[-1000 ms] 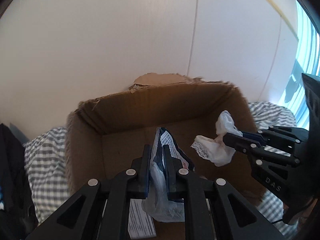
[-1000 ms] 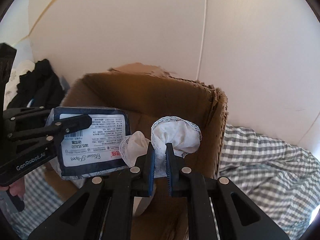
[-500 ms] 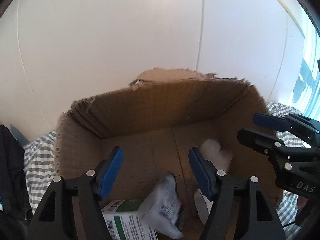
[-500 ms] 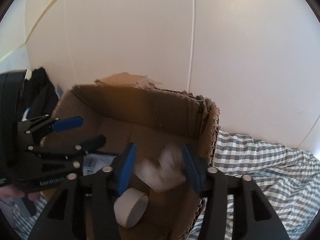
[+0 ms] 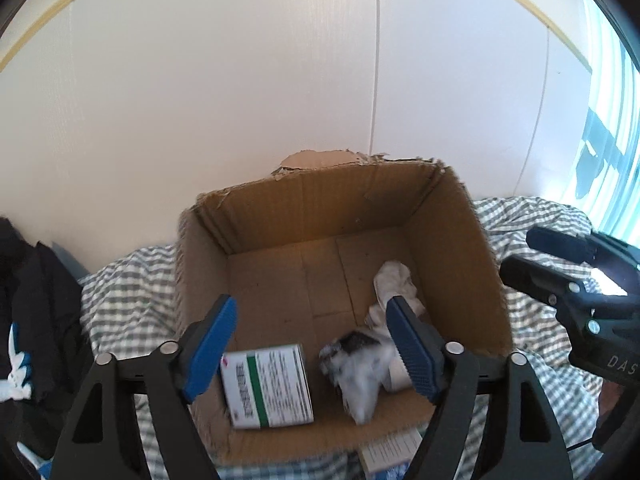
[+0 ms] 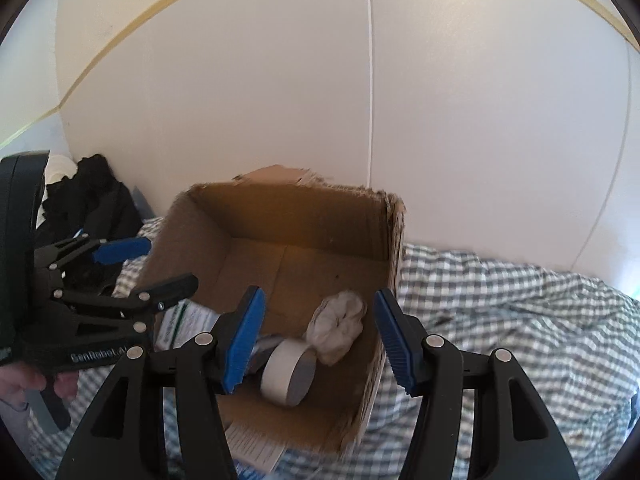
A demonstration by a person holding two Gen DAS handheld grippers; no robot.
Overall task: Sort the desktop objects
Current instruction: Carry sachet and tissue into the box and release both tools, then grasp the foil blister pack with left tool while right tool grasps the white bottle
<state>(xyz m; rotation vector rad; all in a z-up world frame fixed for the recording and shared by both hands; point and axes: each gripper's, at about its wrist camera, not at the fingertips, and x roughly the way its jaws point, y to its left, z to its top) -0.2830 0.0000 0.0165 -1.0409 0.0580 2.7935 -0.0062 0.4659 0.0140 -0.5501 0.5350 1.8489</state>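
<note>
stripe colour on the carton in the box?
Green, on the white carton; left wrist view shows it best.

A: Specify the construction of the left tongs [image 5: 310, 346].

B: Black plastic frame with triangular cut-outs. Two fingers [image 5: 210, 346], each faced with a ribbed blue pad. Silver round screw heads at the pivots. Side lettering, seen from the right wrist view, reads "GenRobot.AI".

A: And the right tongs [image 6: 320, 338]?

B: Same black frame, blue ribbed pads and silver screws. White letters "DAS" show on its body. A thin black cable hangs below it.
</note>
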